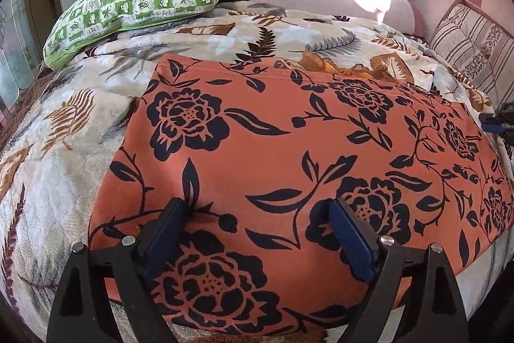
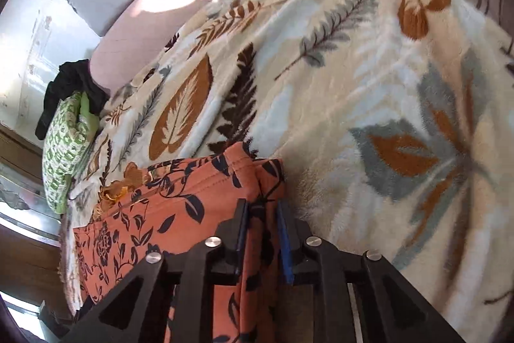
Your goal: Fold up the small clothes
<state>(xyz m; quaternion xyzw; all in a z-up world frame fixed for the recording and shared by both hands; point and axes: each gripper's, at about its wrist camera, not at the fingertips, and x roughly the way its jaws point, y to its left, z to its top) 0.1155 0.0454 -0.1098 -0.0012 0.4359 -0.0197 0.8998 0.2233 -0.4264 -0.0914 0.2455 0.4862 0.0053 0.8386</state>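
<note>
Right claw [image 2: 262, 208] pinches garment [image 2: 180, 208] edge.

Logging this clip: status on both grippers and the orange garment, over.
Left gripper open, above orange floral garment. Right gripper shut on its edge. Garment spread flat on leaf-print blanket. Nothing in the way.
</note>
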